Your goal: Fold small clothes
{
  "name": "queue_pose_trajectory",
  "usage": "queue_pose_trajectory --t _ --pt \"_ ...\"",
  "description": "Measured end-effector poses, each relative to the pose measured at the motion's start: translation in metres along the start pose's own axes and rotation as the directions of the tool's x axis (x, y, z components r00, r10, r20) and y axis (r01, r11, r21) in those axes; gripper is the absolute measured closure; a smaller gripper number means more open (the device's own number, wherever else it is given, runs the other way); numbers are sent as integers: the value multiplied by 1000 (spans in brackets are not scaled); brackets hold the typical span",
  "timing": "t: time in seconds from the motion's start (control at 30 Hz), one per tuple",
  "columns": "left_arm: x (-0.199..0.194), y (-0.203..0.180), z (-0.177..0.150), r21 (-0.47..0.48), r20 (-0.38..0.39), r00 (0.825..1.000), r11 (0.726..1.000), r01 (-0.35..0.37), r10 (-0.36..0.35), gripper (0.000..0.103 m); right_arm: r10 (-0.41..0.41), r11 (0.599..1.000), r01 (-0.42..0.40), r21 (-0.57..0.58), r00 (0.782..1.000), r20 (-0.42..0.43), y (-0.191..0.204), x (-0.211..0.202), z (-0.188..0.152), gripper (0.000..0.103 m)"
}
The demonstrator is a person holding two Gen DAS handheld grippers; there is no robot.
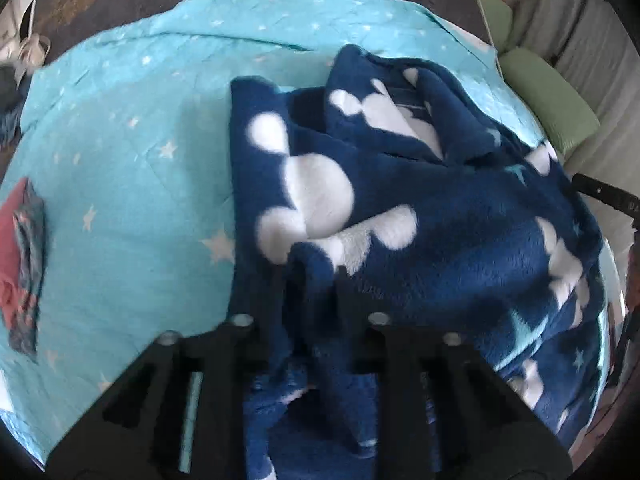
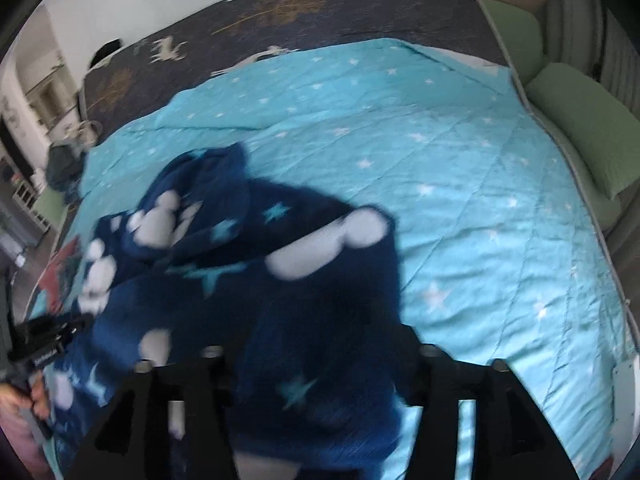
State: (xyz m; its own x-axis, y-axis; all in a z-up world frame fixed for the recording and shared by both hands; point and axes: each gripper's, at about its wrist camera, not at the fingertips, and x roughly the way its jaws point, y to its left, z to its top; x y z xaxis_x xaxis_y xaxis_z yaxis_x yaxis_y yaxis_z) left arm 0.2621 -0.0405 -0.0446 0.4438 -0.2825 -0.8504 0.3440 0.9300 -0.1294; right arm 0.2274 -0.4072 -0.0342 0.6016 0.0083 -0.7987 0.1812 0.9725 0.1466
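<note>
While both views are smeared by motion, the layout reads clearly enough.
Surface: a bed under a turquoise star-print quilt (image 2: 460, 184); beyond it, toward 12 o'clock, a dark blanket with white deer (image 2: 280, 12).
Room: green cushions (image 2: 592, 136) along the bed's 3 o'clock side; a white wall at 11 o'clock.
Task garment: a navy fleece garment with white mouse-head shapes (image 1: 420, 216), heaped on the quilt, spanning both tongs.
Left tongs (image 1: 310, 276): narrowed on a raised fold of the fleece.
Right tongs (image 2: 320, 344): draped in fleece; fingertips hidden, grip not readable.
Other cloth: a folded red-patterned piece (image 1: 20, 264) at 9 o'clock.
Writing: none legible.
</note>
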Motion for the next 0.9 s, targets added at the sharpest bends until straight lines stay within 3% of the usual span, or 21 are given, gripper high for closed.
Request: queue_pose_trajectory --t 0.07,0.13,0.2,0.33,0.4,0.53,0.6,0.73,0.8,0.87,0.9 --pt "-20 3 5 -23 55 998 999 34 -32 85 -76 997 75 13 996 37 -7 5 8 25" --pt "-46 2 13 -11 127 991 999 40 -38 87 -127 992 128 -1 990 60 -10 11 14 24" --pt "-64 -1 21 3 179 983 999 44 -44 90 -109 994 109 -15 993 40 -10 21 20 24" --pt "-70 -1 37 44 255 965 996 -73 60 90 -123 992 123 0 992 13 -10 35 24 24" --pt "-40 6 39 39 187 978 994 -103 94 90 -109 994 109 12 994 1 -11 42 24 24" --pt "23 18 24 56 60 994 994 -96 93 85 -100 995 100 30 995 -26 -18 53 17 24" --pt "27 25 16 31 92 993 997 -76 73 84 -88 995 89 40 996 -30 -22 52 15 24" --pt "8 27 17 -3 89 994 998 -67 67 64 -97 994 98 38 995 -27 -26 37 9 24" --pt "-11 26 16 -4 119 991 998 -62 62 60 -81 996 81 37 997 -6 -26 21 1 24" --pt "-30 19 7 43 180 984 999 -23 15 44 -32 999 32 4 999 29 -21 1 -11 24" --pt "-33 16 1 70 197 980 996 -52 37 34 -29 999 30 -24 999 31 -17 -4 -16 24"
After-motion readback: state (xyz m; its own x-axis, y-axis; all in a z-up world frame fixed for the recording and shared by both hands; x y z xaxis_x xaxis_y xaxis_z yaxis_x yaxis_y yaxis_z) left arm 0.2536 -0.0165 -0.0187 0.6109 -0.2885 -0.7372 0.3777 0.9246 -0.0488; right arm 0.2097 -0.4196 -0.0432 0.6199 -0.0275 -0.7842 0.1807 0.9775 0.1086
